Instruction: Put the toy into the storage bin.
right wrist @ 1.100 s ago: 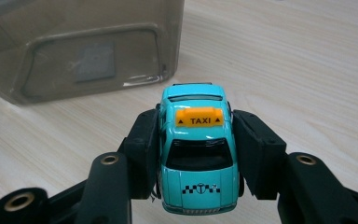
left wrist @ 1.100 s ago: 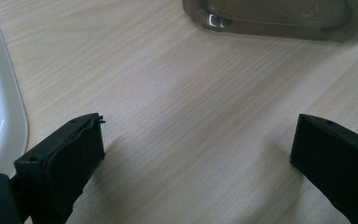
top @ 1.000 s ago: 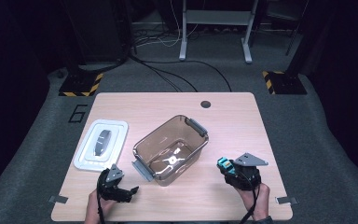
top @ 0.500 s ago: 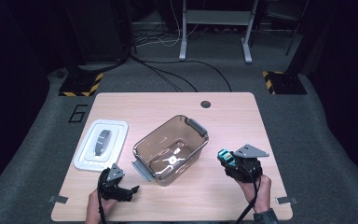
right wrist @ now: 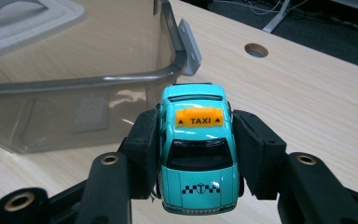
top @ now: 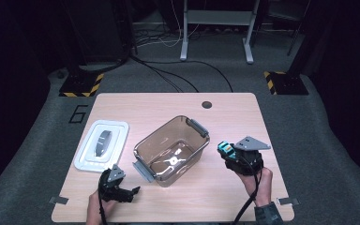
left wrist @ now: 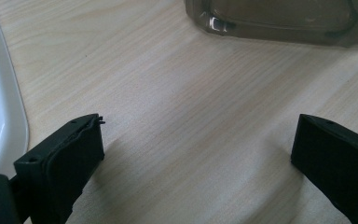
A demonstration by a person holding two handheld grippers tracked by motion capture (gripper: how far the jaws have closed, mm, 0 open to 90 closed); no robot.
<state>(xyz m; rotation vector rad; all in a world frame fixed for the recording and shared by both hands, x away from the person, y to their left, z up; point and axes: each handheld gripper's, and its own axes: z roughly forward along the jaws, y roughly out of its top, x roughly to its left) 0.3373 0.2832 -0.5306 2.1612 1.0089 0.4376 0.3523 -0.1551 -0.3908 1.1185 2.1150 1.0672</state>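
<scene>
A teal toy taxi [right wrist: 198, 149] with an orange roof sign sits clamped between the pads of my right gripper [right wrist: 196, 154], held above the wooden table. From above, the taxi [top: 225, 149] and right gripper [top: 232, 153] hang just right of the clear brown plastic bin [top: 171, 150], whose rim [right wrist: 98, 81] stands close ahead in the right gripper view. My left gripper [top: 131, 191] rests near the table's front left, jaws wide apart with bare wood between them [left wrist: 196, 154].
A white lid [top: 101, 144] with a grey handle lies left of the bin. The table [top: 168, 105] has a round cable hole [top: 206, 104] at its far side. Cables and yellow-black striped stand feet occupy the floor behind.
My right gripper has lifted with the taxi and drifted slightly toward the bin. The left gripper has stayed put.
</scene>
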